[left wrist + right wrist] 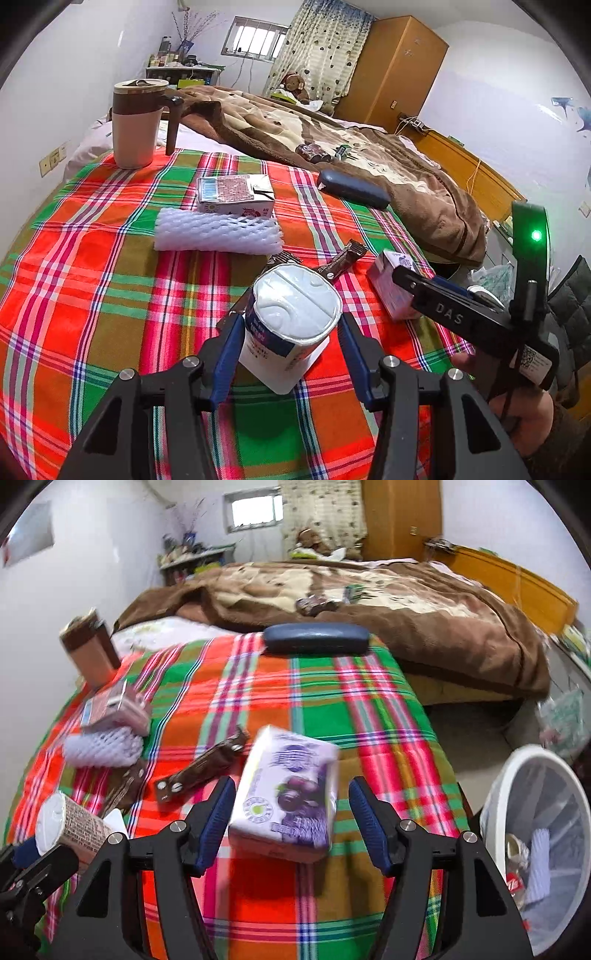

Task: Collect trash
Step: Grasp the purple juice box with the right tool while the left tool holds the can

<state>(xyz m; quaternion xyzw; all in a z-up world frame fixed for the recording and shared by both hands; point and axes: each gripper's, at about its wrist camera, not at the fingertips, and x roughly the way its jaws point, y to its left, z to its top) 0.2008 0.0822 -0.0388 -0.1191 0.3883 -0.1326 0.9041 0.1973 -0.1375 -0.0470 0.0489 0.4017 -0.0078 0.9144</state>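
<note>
Left wrist view: left tool (291, 332) clamped on a white foil-lidded cup (291, 317), blue pads against both sides. Cup tilted; base hidden behind its own body, so contact with the tabletop (92, 277) not determinable. Plaid cloth covers the tabletop. Right tool (454, 314) enters from the right edge, fingertips hidden against a small purple-and-white carton (391, 284). Hand (517, 406) on its handle cut off at frame edge. Just beyond the cup, dark snack wrappers (343, 258), partly hidden by the cup lid. Farther: white foam net (218, 232), red-patterned carton (236, 195) touching it behind, dark glasses case (352, 188) at the tabletop's far edge, lidded mug (136, 122) at far left corner. Brown blanket (332, 140) on the bed beyond.

Right wrist view: motion blur throughout. Right tool (291, 823) jaws wide, no pad contact on either side of the purple carton (288, 794), which sits between them, tilted; carton print unreadable. Whether carton rests on cloth or is airborne: cannot tell. Left tool (33, 871) with cup (70, 830) cut off at lower left. White bin (495, 805) at right, below tabletop edge, partly cropped; crumpled items inside, hard to identify. Wrappers (199, 771), foam net (103, 749), glasses case (316, 638) beyond.
</note>
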